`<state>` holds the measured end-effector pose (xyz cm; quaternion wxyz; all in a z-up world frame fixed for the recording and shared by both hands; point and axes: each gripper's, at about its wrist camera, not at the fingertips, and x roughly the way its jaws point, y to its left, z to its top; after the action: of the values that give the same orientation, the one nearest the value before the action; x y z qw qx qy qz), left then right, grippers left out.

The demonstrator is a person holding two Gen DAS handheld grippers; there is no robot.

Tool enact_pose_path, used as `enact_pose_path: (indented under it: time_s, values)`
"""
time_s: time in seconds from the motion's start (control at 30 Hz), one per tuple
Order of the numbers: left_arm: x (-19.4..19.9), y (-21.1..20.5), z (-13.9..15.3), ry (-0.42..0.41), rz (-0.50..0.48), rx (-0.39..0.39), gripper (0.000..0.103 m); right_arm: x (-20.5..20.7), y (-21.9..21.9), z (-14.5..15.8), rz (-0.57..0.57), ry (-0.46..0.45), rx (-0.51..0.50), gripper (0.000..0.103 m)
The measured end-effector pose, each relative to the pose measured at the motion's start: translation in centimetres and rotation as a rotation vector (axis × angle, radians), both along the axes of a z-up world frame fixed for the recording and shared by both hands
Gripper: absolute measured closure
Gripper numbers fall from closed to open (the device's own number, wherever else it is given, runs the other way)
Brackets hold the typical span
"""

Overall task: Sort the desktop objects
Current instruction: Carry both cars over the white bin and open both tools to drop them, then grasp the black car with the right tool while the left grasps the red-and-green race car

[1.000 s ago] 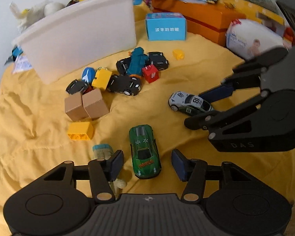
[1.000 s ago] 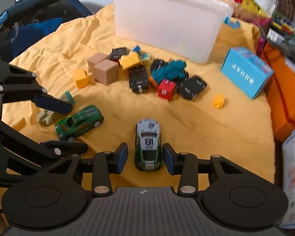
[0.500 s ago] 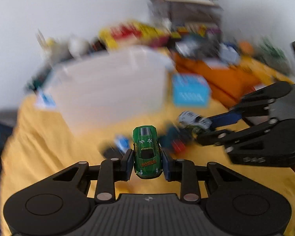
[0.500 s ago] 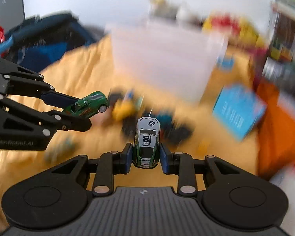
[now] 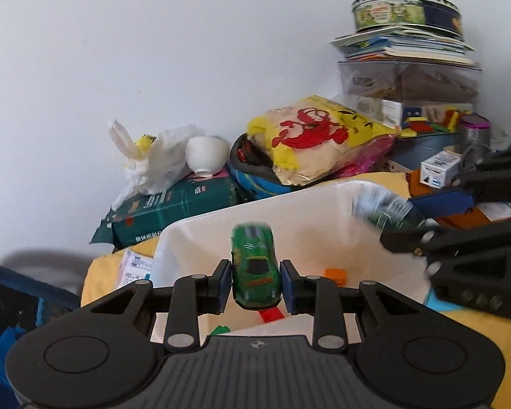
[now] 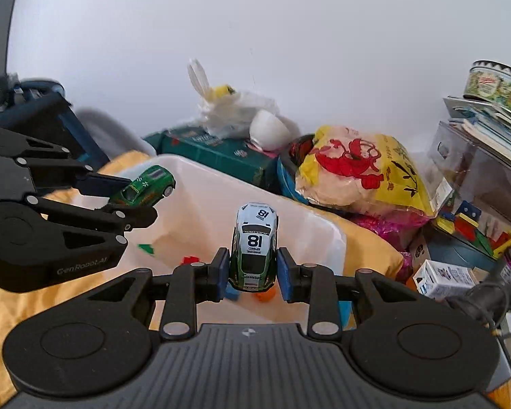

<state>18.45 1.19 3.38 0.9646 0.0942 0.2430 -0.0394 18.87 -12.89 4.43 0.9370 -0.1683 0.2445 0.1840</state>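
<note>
A white bin [image 5: 194, 238] stands open just below both grippers, with a few small coloured blocks [image 5: 335, 274] on its floor. My left gripper [image 5: 255, 283] holds a green toy car [image 5: 255, 266] over the bin, nose pointing away. Its jaws are opening, and the pads still touch the car's sides. My right gripper [image 6: 252, 272] carries a white and green toy car [image 6: 255, 238] numbered 18 over the bin's [image 6: 201, 204] right part. Those jaws are opening too, with the car still between the pads. In the right wrist view the left gripper [image 6: 133, 194] and the green car [image 6: 143, 187] hang at the left.
Behind the bin, clutter lines the wall: a yellow bag with a red lobster [image 5: 316, 139], a white bowl [image 5: 206, 155] on a green package [image 5: 173, 204], and a stack of books under a round tin [image 5: 405, 10]. A yellow cloth [image 6: 368, 248] lies under the bin.
Both grippers shut on their cars, lifted them off the yellow cloth and carried them up and forward until they hang over the white bin. The pads now stand slightly wider than half a second ago.
</note>
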Motion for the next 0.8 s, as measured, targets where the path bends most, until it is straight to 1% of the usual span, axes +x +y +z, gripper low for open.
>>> enact_pose_path:
  time_s: [0.03, 0.07, 0.13, 0.23, 0.3, 0.4, 0.43, 0.47, 0.5, 0.57, 0.63, 0.7, 0.77, 0.8]
  values:
    - [-0.2, 0.1, 0.2, -0.002, -0.003, -0.009, 0.058, 0.2, 0.3, -0.3, -0.003, 0.001, -0.011, 0.063]
    - [-0.7, 0.2, 0.5, -0.015, -0.009, -0.016, 0.054, 0.1, 0.2, -0.5, -0.002, 0.001, -0.019, 0.059]
    - [-2.0, 0.2, 0.8, -0.046, -0.017, -0.006, 0.042, -0.8, -0.1, -0.5, 0.012, -0.019, -0.012, 0.059]
    - [-4.3, 0.2, 1.0, -0.057, -0.038, 0.018, 0.039, -2.4, -0.8, -0.4, 0.027, -0.043, -0.002, 0.06]
    - [-6.0, 0.3, 0.4, -0.034, -0.039, 0.025, 0.036, -3.8, -1.4, -0.4, 0.045, -0.047, 0.01, 0.06]
    - [-8.5, 0.6, -1.8, 0.051, -0.046, 0.002, 0.036, -6.3, -2.1, -1.6, 0.088, -0.012, 0.015, 0.062]
    - [-9.2, 0.8, -2.9, 0.089, -0.038, -0.017, 0.036, -7.1, -2.1, -2.3, 0.108, 0.011, 0.005, 0.065]
    - [-9.9, 0.9, -4.0, 0.132, -0.037, -0.036, 0.036, -8.1, -2.0, -3.1, 0.131, 0.039, -0.014, 0.071]
    - [-10.6, 1.0, -4.9, 0.162, -0.035, -0.047, 0.036, -9.2, -1.6, -4.1, 0.153, 0.061, -0.049, 0.073]
    - [-11.4, 1.0, -6.8, 0.224, -0.017, -0.062, 0.036, -11.2, -0.7, -6.0, 0.193, 0.09, -0.11, 0.073]
    - [-11.6, 1.2, -7.8, 0.268, -0.002, -0.084, 0.036, -12.5, 0.3, -7.9, 0.233, 0.137, -0.132, 0.073]
    - [-11.6, 1.4, -8.1, 0.286, 0.009, -0.096, 0.036, -13.1, 1.6, -9.3, 0.258, 0.14, -0.175, 0.074]
    - [-11.1, 1.3, -7.9, 0.281, 0.021, -0.088, 0.036, -13.1, 3.0, -10.5, 0.276, 0.135, -0.227, 0.074]
    - [-10.7, 1.3, -7.8, 0.283, 0.027, -0.087, 0.036, -13.0, 3.5, -11.0, 0.28, 0.139, -0.244, 0.076]
